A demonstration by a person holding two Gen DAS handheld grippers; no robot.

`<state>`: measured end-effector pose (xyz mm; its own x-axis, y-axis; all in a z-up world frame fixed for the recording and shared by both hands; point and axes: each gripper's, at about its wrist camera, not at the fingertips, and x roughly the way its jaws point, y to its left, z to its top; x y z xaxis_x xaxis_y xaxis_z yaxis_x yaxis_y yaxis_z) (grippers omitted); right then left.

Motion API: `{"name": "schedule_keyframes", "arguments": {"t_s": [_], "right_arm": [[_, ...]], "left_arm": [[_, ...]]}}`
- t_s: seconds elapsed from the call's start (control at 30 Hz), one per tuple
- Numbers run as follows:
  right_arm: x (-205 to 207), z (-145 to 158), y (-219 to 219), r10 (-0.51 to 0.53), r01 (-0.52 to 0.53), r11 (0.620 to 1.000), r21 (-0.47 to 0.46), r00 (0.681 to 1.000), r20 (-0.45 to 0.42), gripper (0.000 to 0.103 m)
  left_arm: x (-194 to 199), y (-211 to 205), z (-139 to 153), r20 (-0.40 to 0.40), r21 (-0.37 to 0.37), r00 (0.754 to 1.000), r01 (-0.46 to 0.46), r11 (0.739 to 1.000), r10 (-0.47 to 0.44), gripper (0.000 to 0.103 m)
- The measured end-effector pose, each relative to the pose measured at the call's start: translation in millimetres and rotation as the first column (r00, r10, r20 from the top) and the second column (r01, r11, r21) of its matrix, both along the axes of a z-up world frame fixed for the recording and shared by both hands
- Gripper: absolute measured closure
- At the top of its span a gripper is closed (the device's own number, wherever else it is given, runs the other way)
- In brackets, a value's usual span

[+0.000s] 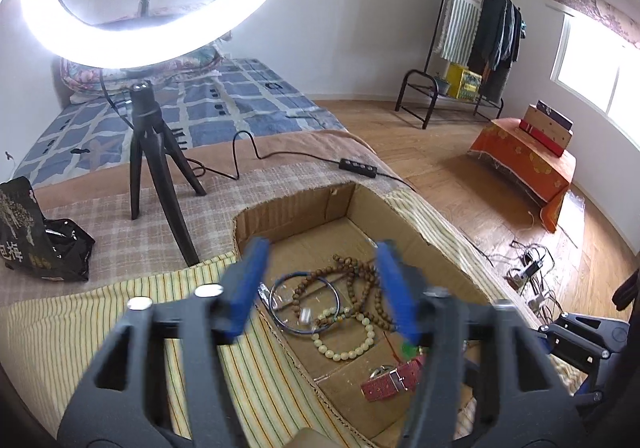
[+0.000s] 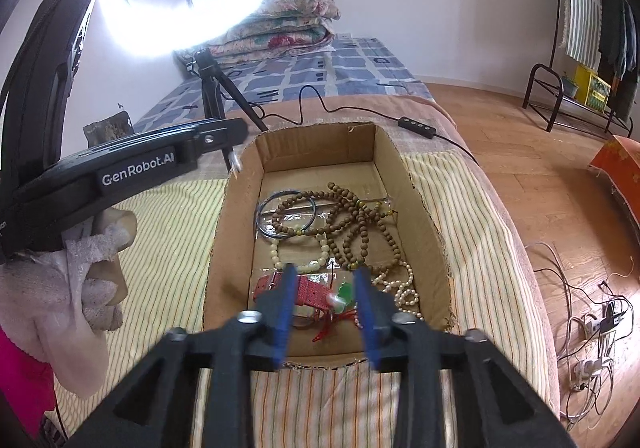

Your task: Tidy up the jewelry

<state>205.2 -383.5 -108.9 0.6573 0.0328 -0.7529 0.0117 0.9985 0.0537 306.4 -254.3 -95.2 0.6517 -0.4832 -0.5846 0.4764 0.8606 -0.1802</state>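
Note:
An open cardboard box (image 2: 236,208) on the striped cloth holds the jewelry: brown wooden bead strands (image 2: 356,216), a thin dark bangle (image 2: 266,226), a cream bead bracelet (image 2: 298,266), a red watch strap (image 2: 312,292), a green pendant (image 2: 345,293) on red cord, and a pearl strand (image 2: 404,288). My right gripper (image 2: 326,274) is open just above the strap and pendant at the box's near end. My left gripper (image 1: 320,252) is open above the box (image 1: 288,208), over the bangle (image 1: 304,304) and brown beads (image 1: 360,280). The cream bracelet (image 1: 348,344) and red strap (image 1: 394,380) lie below it.
A ring light on a black tripod (image 1: 152,152) stands behind the box, its cable and switch (image 1: 358,168) running along the bed edge. A black bag (image 1: 36,232) lies at the left. The left gripper body (image 2: 120,172) and gloved hand (image 2: 80,272) sit left of the box.

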Motion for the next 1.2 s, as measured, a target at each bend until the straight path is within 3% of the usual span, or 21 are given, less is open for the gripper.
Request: {"name": "schedule_keyframes", "arguments": {"t_s": [0.03, 0.1, 0.2, 0.37, 1.2], "right_arm": [[0, -1, 1, 0.002, -0.002, 1.0, -0.004, 1.0, -0.003, 0.053], [-1, -2, 3, -0.004, 0.004, 1.0, -0.024, 1.0, -0.003, 0.027], [-3, -2, 5, -0.013, 0.014, 0.999, -0.05, 1.0, 0.014, 0.015], [-3, 0, 7, -0.029, 0.031, 0.997, -0.072, 0.999, 0.023, 0.004], [-15, 21, -7, -0.123, 0.127, 0.99, -0.066, 0.99, 0.07, 0.003]], "left_arm": [[-1, 1, 1, 0.009, -0.001, 1.0, -0.014, 1.0, 0.014, 0.027], [0, 0, 2, 0.005, 0.001, 1.0, -0.021, 1.0, 0.021, 0.024], [2, 0, 2, -0.013, 0.01, 1.0, -0.024, 1.0, 0.024, 0.024], [1, -3, 2, -0.012, 0.024, 1.0, -0.018, 1.0, 0.018, 0.024], [-15, 6, 19, 0.024, 0.045, 0.999, -0.03, 0.999, 0.029, 0.023]]}}
